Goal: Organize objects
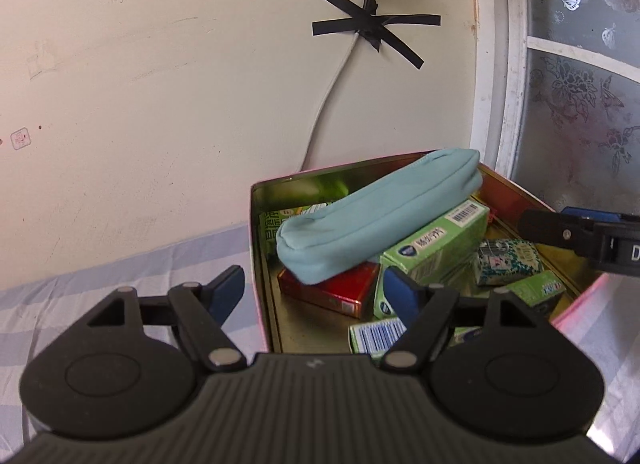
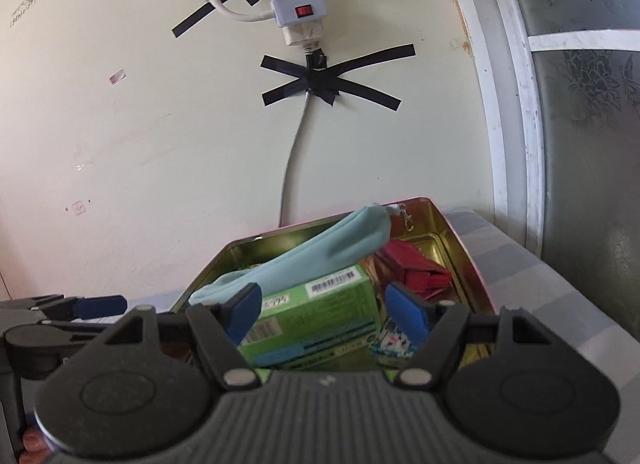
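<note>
We could not see all of the red box (image 1: 328,292): the pouch (image 1: 376,220) covered its far end. The tin (image 1: 264,264) hid its own near floor. The green carton's (image 2: 316,316) print was blurred, and the window (image 1: 580,64) ran off-frame.

A bed covered by a pale blue-and-white checked sheet (image 1: 120,288) is being used as the support; an open metal tin (image 1: 258,264) is resting directly on it.
</note>
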Demonstrator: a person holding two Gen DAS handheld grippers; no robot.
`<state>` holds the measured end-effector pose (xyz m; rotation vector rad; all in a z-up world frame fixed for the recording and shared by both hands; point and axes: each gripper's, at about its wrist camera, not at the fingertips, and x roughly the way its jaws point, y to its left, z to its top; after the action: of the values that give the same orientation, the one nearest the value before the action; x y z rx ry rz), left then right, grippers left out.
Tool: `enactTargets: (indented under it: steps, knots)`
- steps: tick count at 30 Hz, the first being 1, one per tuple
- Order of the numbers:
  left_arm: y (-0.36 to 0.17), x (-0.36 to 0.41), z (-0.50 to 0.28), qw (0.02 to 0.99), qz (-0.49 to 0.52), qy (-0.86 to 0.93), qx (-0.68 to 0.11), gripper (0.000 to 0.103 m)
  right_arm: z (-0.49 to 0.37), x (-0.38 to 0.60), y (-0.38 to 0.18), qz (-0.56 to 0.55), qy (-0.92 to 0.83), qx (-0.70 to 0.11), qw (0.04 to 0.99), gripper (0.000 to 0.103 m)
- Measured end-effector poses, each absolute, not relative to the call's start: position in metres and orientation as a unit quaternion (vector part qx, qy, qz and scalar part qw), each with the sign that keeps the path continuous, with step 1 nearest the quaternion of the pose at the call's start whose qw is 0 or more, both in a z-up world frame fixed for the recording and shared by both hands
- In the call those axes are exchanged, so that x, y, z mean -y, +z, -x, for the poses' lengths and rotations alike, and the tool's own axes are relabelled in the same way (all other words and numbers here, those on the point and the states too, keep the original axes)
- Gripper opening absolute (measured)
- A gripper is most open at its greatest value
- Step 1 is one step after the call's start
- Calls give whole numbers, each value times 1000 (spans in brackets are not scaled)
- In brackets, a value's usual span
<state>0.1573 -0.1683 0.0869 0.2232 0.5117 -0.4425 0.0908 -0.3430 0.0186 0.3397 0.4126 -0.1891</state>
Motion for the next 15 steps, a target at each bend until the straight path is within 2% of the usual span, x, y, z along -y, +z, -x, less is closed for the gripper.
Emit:
enactTargets:
  steps: [15]
  knots:
    - [72, 133, -94, 931, -81, -235, -266, 82, -18, 278, 5, -179, -96, -163, 966, 74]
